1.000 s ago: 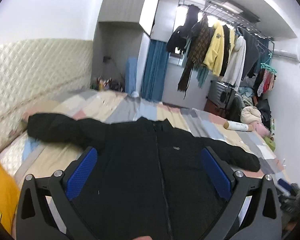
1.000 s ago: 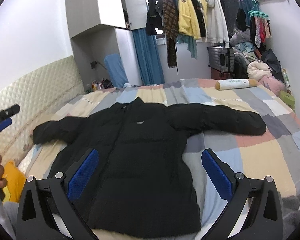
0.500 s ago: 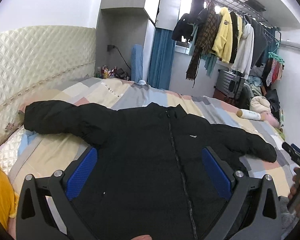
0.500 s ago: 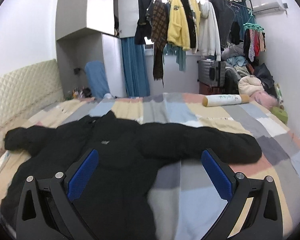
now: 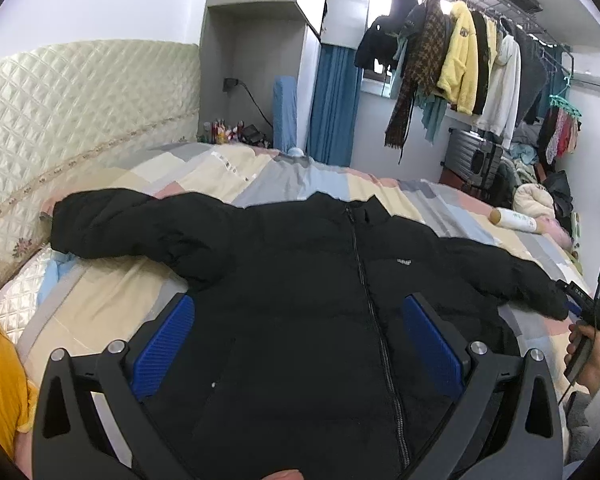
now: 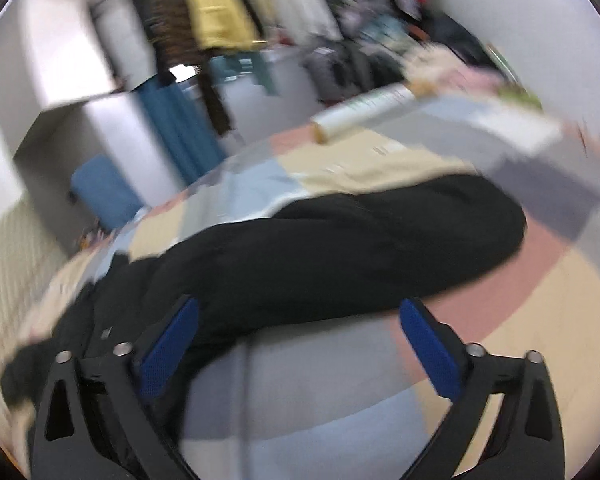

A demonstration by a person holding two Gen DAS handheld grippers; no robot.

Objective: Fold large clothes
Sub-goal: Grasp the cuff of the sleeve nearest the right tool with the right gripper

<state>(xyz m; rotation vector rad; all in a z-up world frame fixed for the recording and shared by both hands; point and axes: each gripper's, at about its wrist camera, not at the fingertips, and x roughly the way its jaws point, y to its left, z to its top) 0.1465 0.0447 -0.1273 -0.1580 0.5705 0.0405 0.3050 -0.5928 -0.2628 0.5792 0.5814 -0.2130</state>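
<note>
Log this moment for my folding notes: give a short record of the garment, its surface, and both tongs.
garment: black puffer jacket, spread flat, front up, zipped, sleeves out to both sides
surface: patchwork bedspread
left tongs: open, over the jacket's lower body, gripping nothing
right tongs: closing, near the sleeve, nothing pinched; view blurred
folds made: none visible

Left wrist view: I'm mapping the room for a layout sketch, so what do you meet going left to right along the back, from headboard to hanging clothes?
Headboard → grey alcove → blue curtain → plaid scarf → yellow fleece → white hoodie → teal hanger.
</note>
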